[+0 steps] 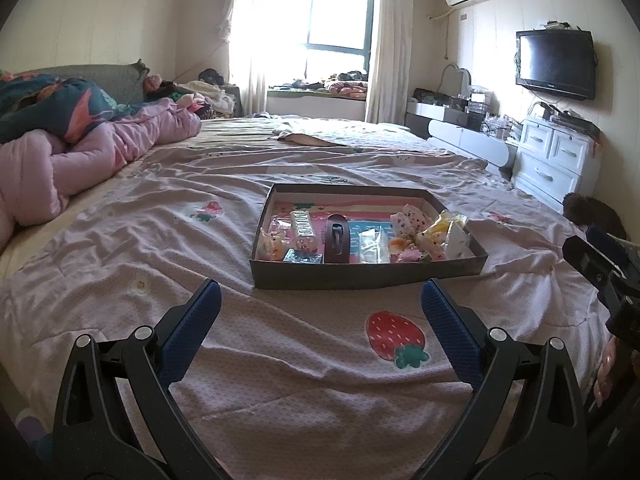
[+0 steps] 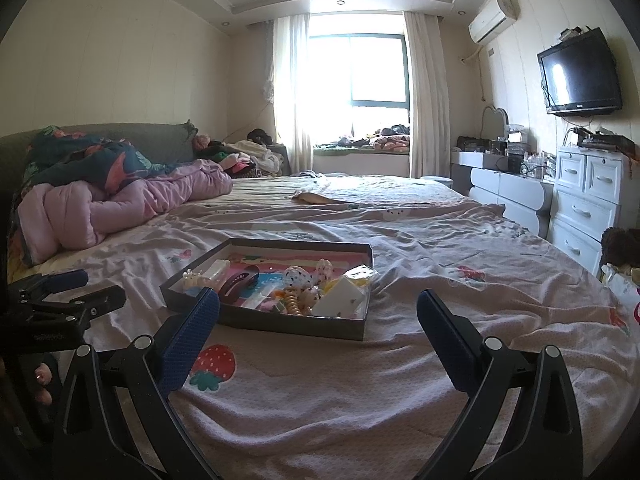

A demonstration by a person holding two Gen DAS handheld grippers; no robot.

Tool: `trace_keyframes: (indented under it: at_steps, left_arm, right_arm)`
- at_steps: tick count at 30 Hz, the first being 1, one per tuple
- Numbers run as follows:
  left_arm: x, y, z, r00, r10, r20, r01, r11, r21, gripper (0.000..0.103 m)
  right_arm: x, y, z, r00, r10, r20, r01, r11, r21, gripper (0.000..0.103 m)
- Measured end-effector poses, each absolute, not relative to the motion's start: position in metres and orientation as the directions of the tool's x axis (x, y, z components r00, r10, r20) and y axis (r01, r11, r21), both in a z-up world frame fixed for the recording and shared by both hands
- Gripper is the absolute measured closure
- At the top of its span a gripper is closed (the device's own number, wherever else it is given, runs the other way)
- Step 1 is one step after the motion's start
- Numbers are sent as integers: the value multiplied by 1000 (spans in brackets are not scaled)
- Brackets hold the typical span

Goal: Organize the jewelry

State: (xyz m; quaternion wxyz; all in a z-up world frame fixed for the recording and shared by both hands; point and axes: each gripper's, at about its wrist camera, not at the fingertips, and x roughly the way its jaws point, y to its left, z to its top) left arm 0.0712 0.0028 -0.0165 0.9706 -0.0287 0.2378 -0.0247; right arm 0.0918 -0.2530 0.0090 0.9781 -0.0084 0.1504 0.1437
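A shallow cardboard box [image 1: 368, 276] with matt dark walls sits on a soft, wrinkled pink cloth bedspread [image 1: 280, 360] with a fine woven texture. The gripper fingers [image 1: 444, 320] have rough, dimpled blue rubbery pads on matt black plastic arms with shiny metal rivets.

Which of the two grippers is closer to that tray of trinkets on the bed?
Left, though only slightly. The left gripper sits squarely before the tray, just short of it; the right gripper hangs off toward its right corner.
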Motion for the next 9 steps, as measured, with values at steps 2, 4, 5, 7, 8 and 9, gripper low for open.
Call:
trace_keyframes:
  at_steps: [2,4,5,7,8,9]
  left_arm:
    - [77,11,-16,882,-43,-469,7,997,-78,11]
    - [92,29,-16,866,11,-500,-63,994,-88,11]
    - [99,40,-16,857,31,-514,-94,991,-97,11]
    - [120,69,-15,840,77,-536,-165,979,-117,11]
    - [135,90,-16,822,136,-553,-232,967,-108,11]
    - [151,114,-18,797,188,-574,-302,947,-109,11]
  right_arm:
    - [100,-259,10,914,265,-306,-265,963,42,7]
    - [114,-270,13,923,228,-310,-224,973,50,7]
    - [125,-277,15,925,202,-321,-195,979,53,7]
    - [157,-299,18,926,120,-359,-104,992,65,7]
    - [174,-310,17,915,82,-395,-64,996,60,7]
    - [192,-322,15,902,34,-430,-14,999,50,7]
